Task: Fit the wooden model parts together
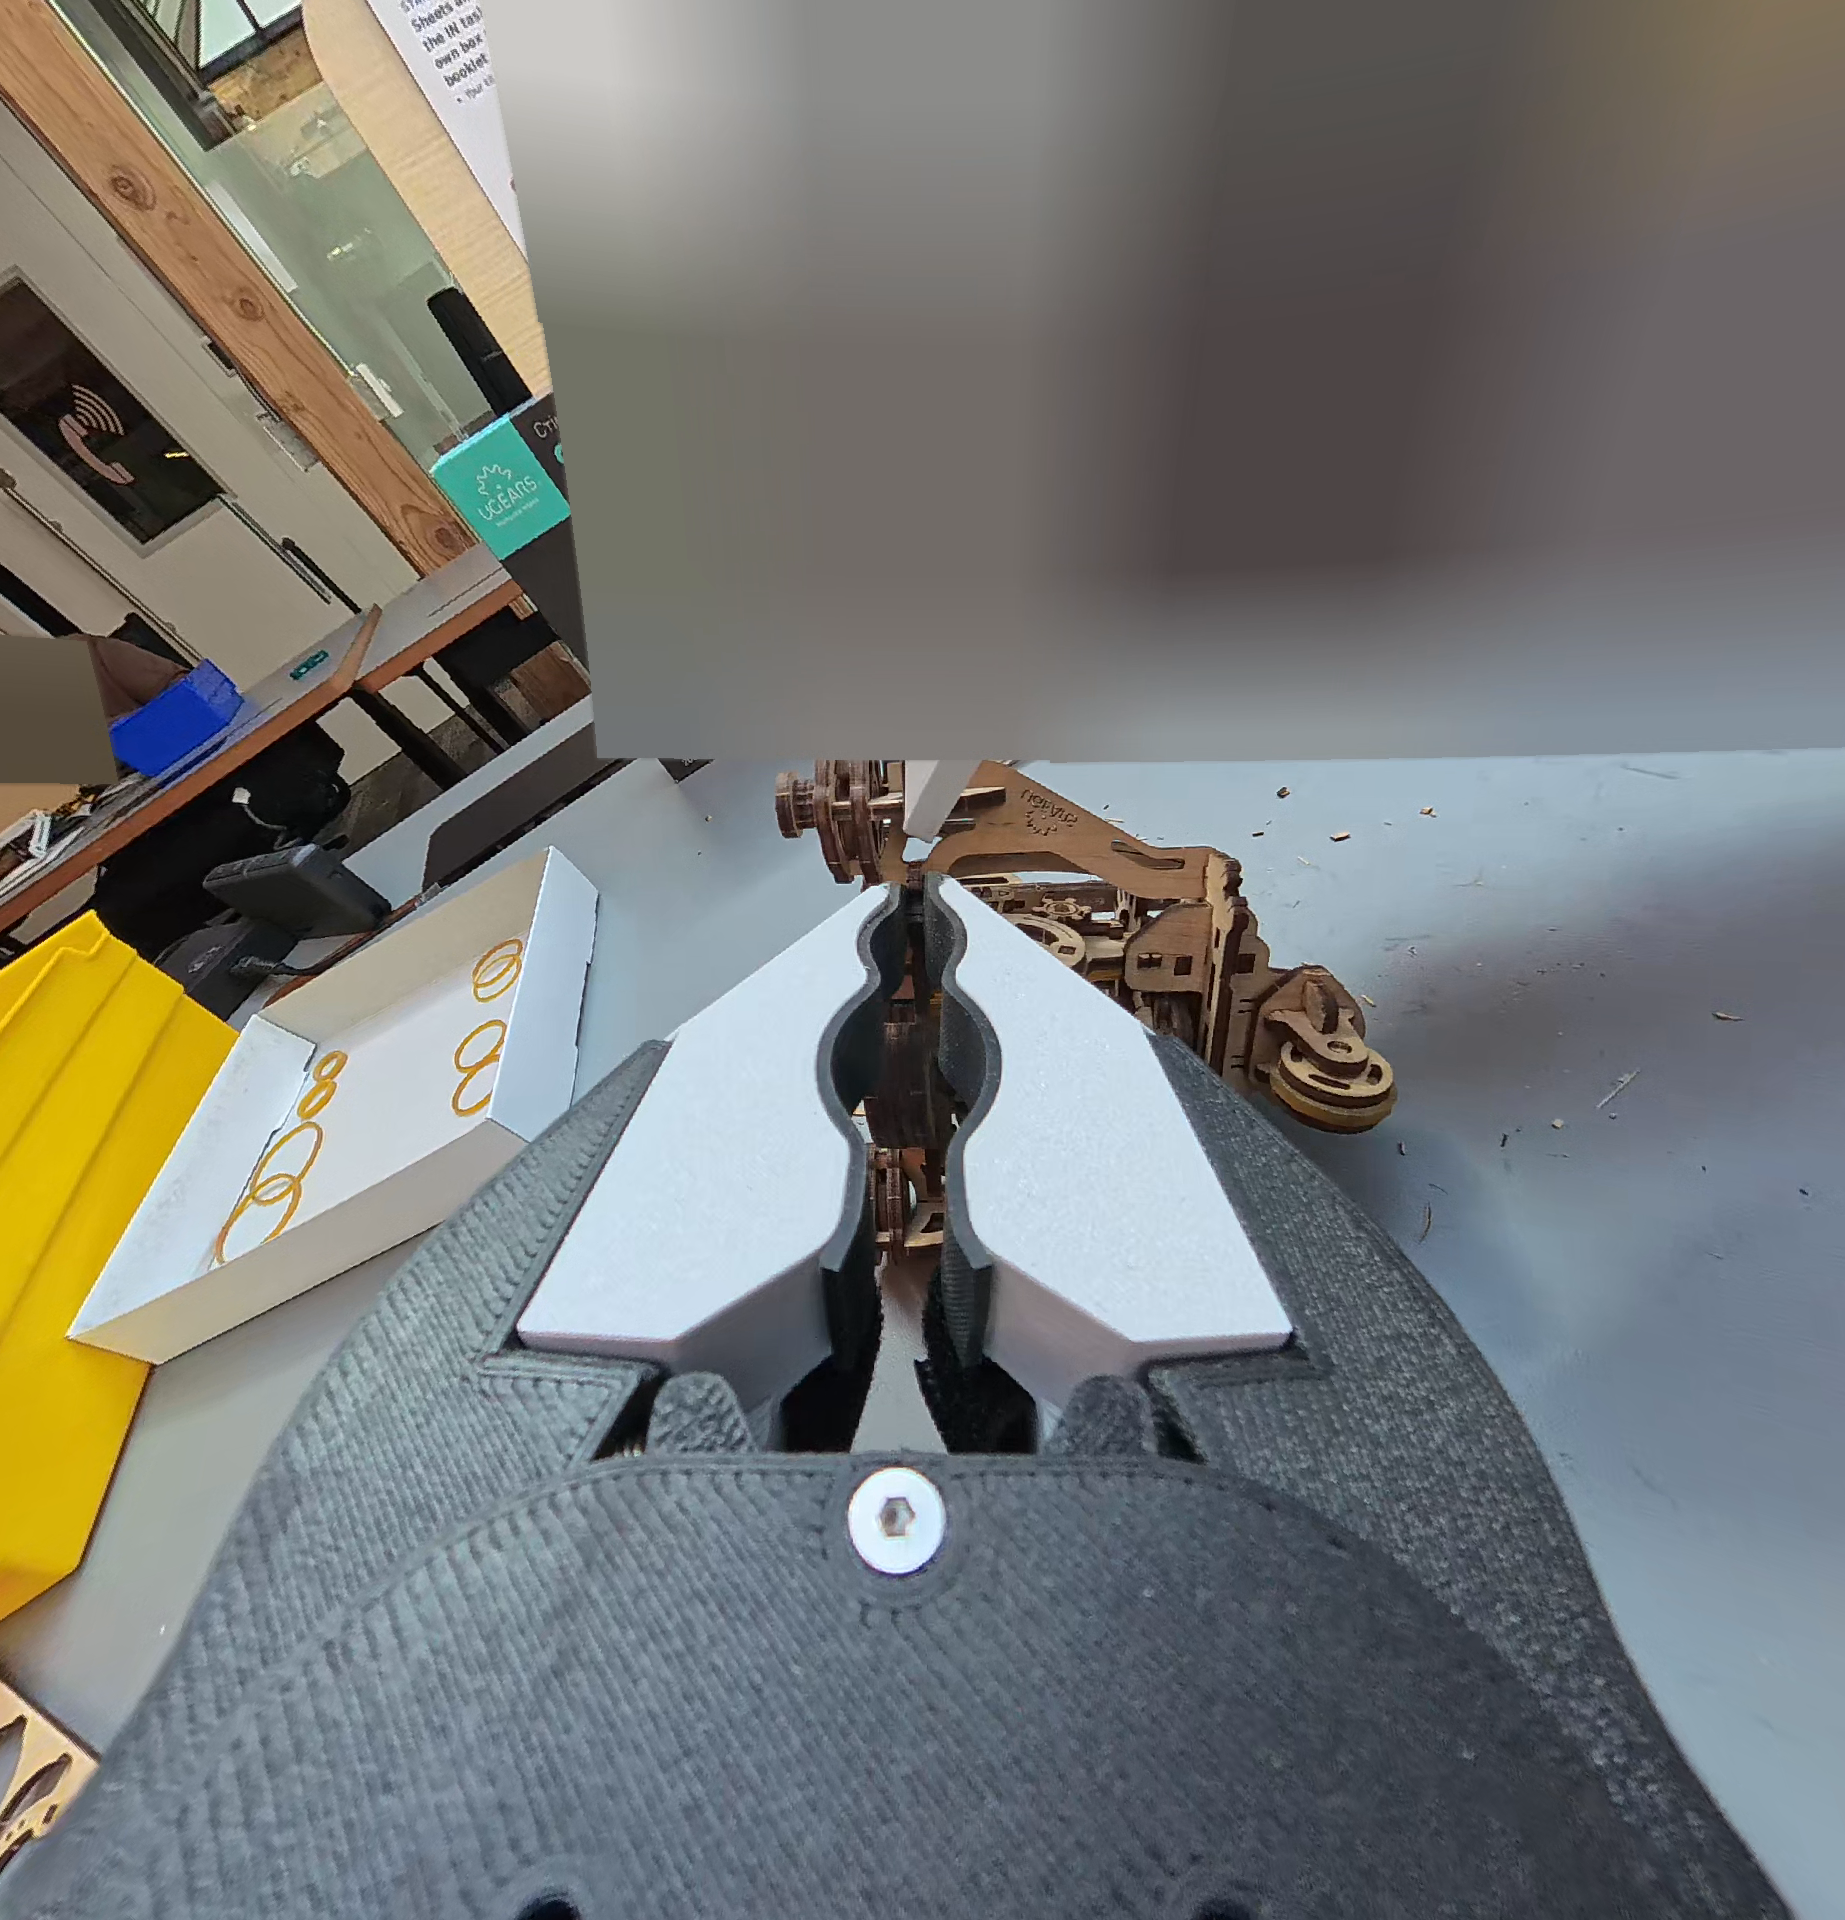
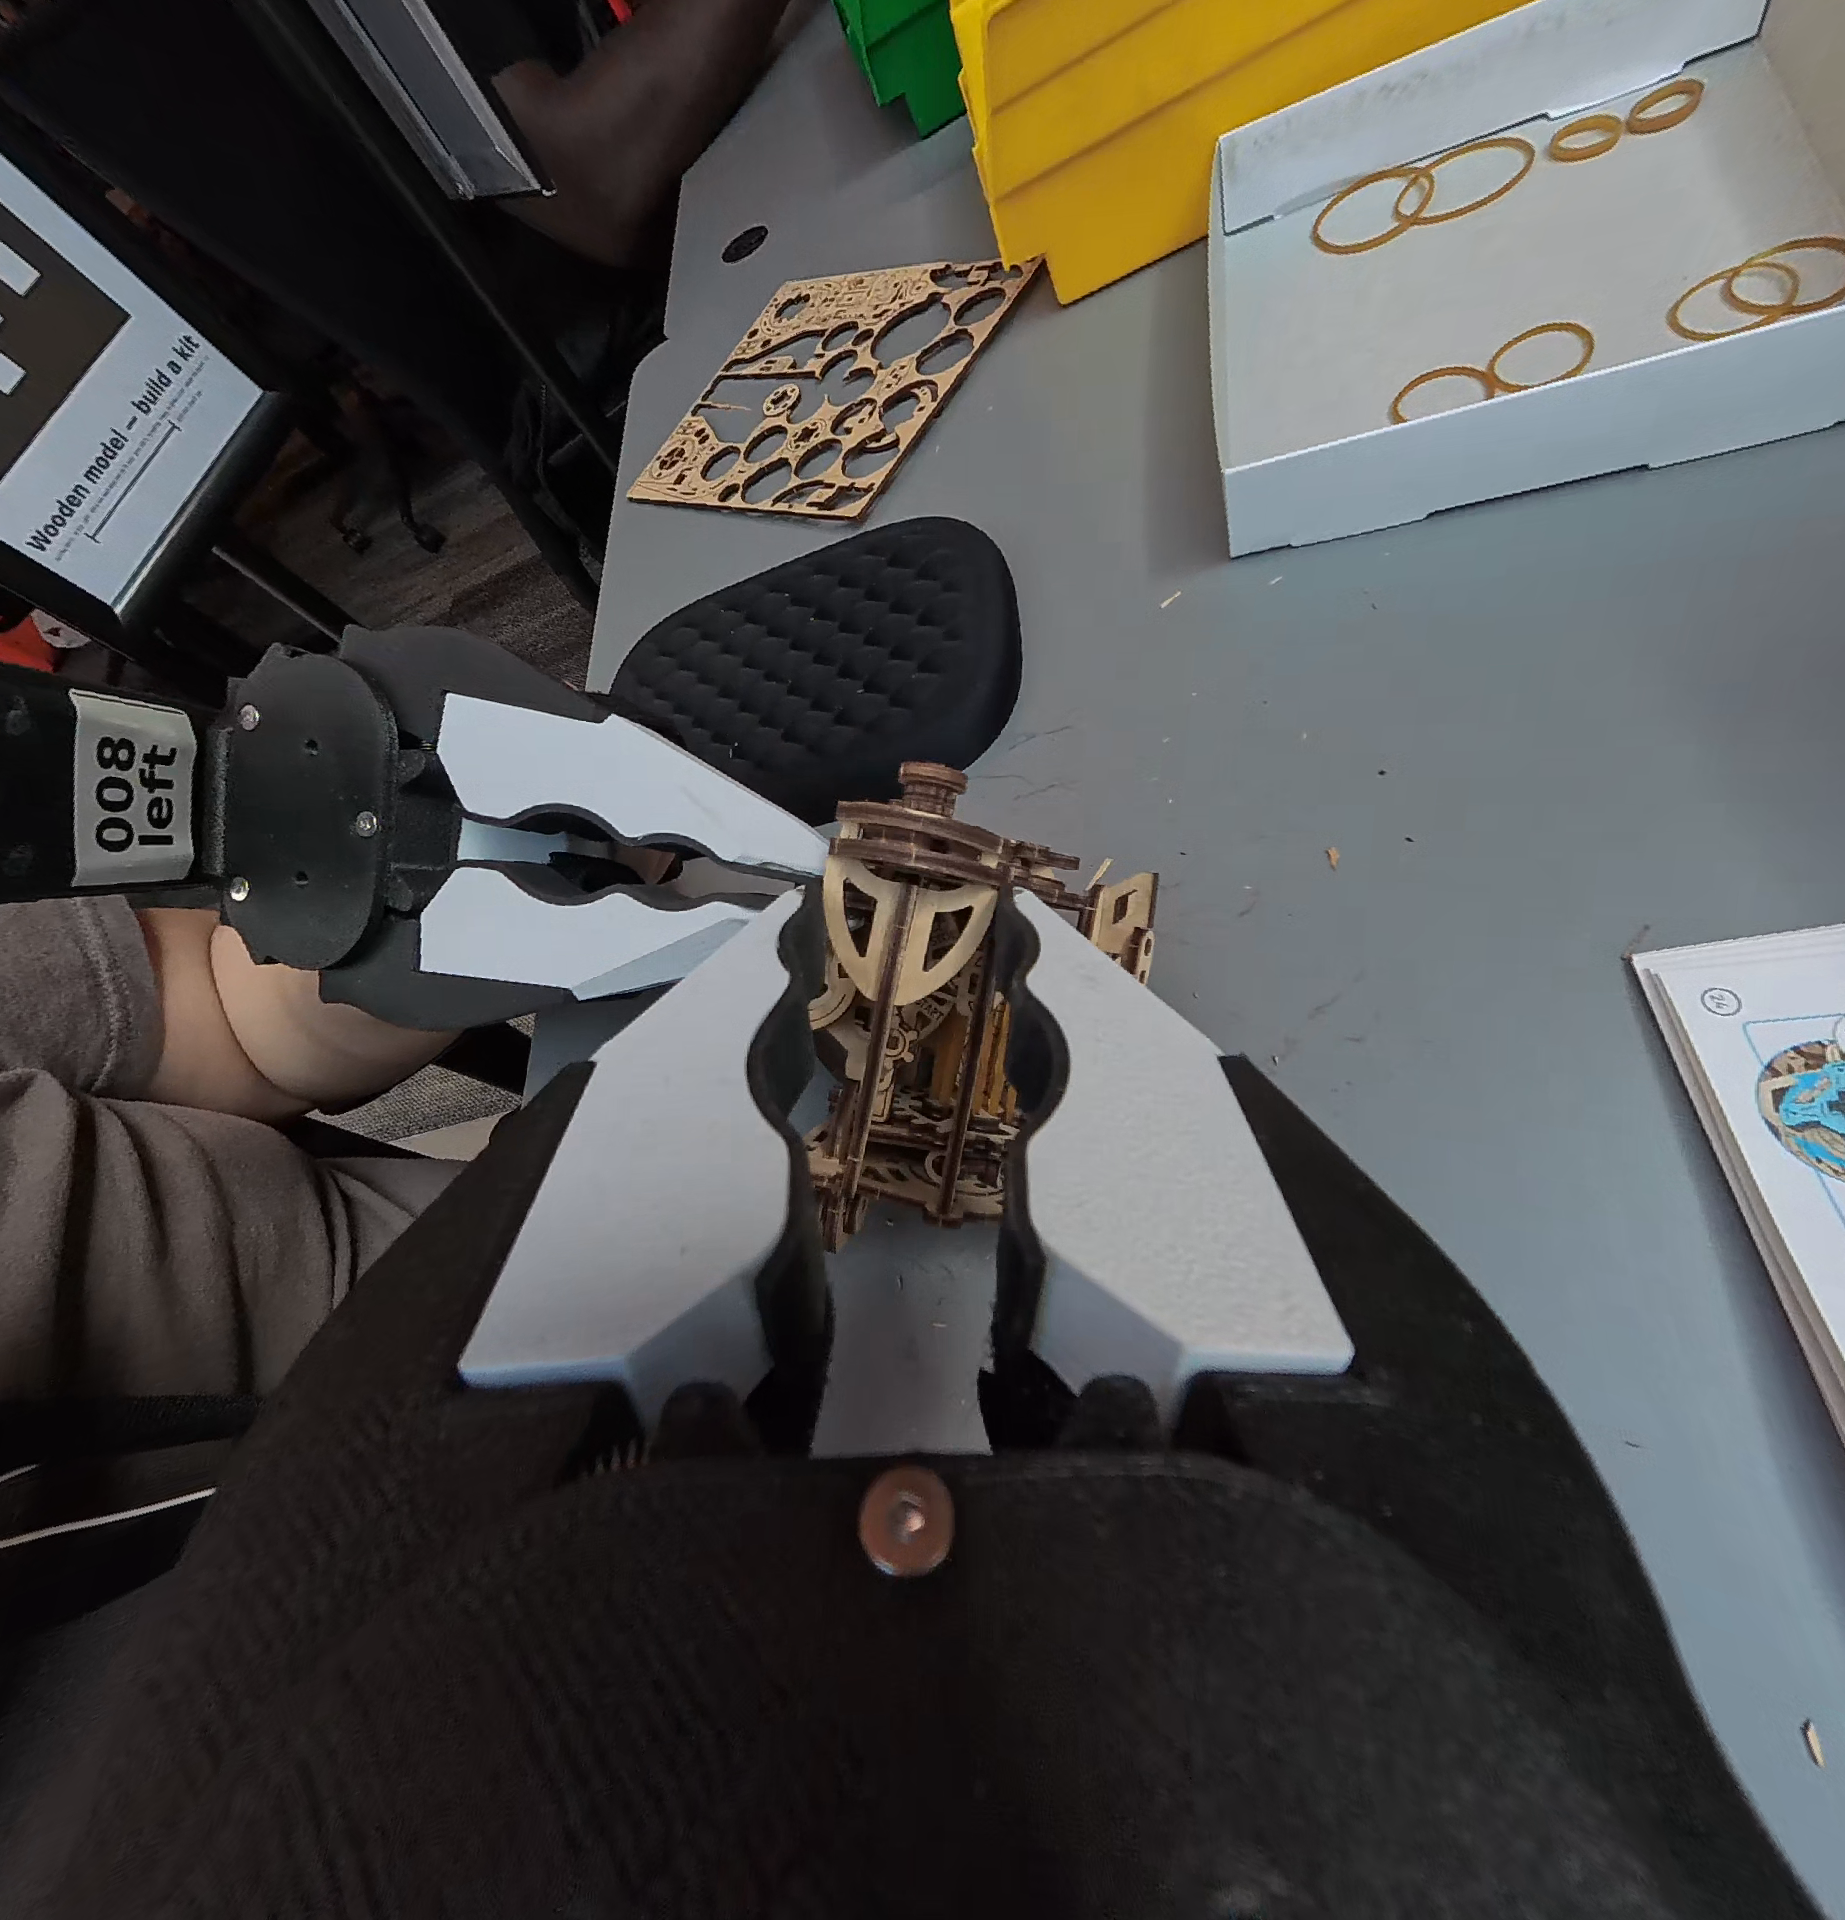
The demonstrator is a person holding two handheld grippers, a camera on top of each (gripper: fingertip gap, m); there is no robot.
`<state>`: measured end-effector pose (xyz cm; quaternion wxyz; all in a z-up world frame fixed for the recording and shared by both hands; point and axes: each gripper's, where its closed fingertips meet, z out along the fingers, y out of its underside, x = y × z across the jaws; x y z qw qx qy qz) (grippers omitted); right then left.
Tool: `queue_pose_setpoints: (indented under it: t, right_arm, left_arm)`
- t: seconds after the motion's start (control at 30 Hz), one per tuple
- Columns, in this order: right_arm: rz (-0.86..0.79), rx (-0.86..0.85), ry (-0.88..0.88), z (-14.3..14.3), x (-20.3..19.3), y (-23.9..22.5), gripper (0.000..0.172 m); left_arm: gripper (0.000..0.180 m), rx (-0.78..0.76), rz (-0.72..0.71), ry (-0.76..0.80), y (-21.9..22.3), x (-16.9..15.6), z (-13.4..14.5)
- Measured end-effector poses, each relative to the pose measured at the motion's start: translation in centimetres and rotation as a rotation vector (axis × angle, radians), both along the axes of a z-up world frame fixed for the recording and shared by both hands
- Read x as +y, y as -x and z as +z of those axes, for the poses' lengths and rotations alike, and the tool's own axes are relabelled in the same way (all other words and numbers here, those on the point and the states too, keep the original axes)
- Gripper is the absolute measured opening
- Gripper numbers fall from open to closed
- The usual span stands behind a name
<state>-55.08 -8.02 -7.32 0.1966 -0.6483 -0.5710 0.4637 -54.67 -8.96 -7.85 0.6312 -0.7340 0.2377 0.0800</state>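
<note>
The wooden model (image 2: pixel 918 1039), a brown and tan laser-cut assembly with gears, sits between the fingers of my right gripper (image 2: pixel 902 914). Both pads press its sides, so the right gripper is shut on it just above the grey table (image 2: pixel 1417 831). My left gripper (image 1: pixel 913 891) is shut, and its tips pinch a thin wooden part at the model's edge (image 1: pixel 1188 935). In the right wrist view the left gripper (image 2: pixel 793 878) reaches in from the left and meets the model's upper left side. One white finger (image 1: pixel 933 800) of the right gripper shows in the left wrist view on top of the model.
A white tray (image 2: pixel 1520 488) with several rubber bands and a yellow bin (image 2: pixel 1157 135) stand at the far side. They also show in the left wrist view, the tray (image 1: pixel 378 1091) and the bin (image 1: pixel 56 1195). A punched-out wooden sheet (image 2: pixel 835 384), a black foam pad (image 2: pixel 824 655) and a booklet (image 2: pixel 1780 1143) lie nearby.
</note>
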Motion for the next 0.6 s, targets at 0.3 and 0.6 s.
queue_pose_setpoints:
  t: [0.3,0.6]
  right_arm:
    - [-0.004,0.023,0.081,0.08,0.03,-0.13,0.031]
    - [0.006,0.037,0.068,0.09,-0.18,0.03,0.031]
  left_arm:
    - [0.0,0.004,-0.013,-0.003,-0.06,-0.03,-0.02]
    - [0.0,0.006,-0.023,-0.009,-0.02,-0.17,-0.08]
